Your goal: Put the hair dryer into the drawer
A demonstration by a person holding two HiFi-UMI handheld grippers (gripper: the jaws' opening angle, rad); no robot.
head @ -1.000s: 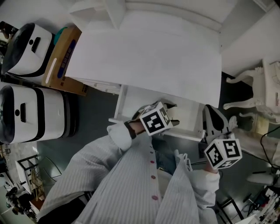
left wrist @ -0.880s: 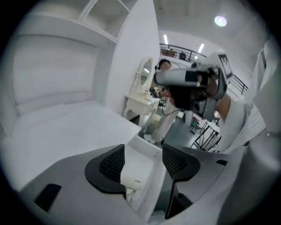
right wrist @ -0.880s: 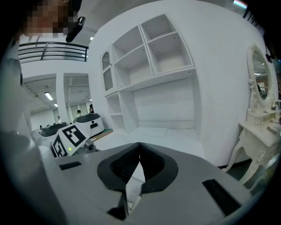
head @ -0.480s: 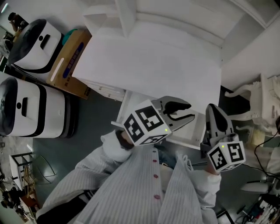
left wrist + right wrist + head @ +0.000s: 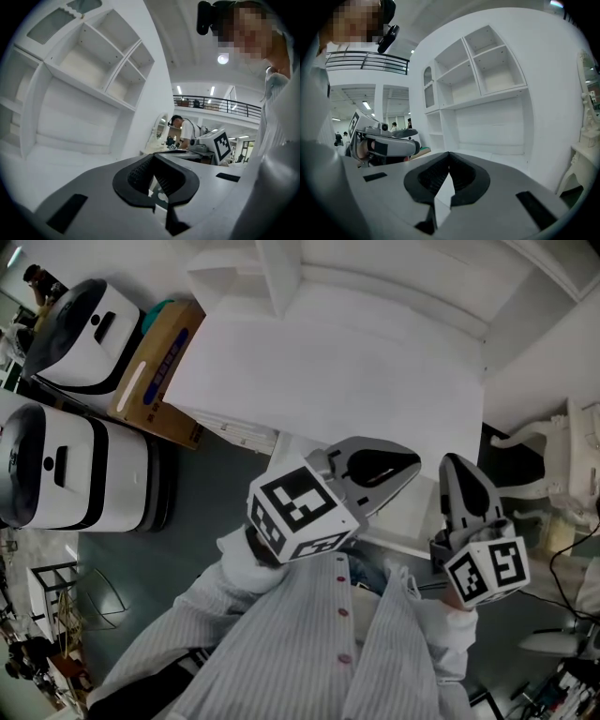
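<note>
White shelving and a bare white desk fill the room. At far left stand two white-and-black machines and a cardboard box, well clear of the work. From under the desk's front edge juts what is likely the drawer, white and mostly hidden behind the grippers. The left gripper hangs over it, pointing right, its jaws just closed on nothing. The right gripper, just beside, points toward the desk, jaws together and empty too. The hair dryer shows in no view; whether it already lies in the drawer cannot be told. By the look of it, the drawer sits directly below both tools, with the left one nearer. A white chair stands at far right, out of the way.
</note>
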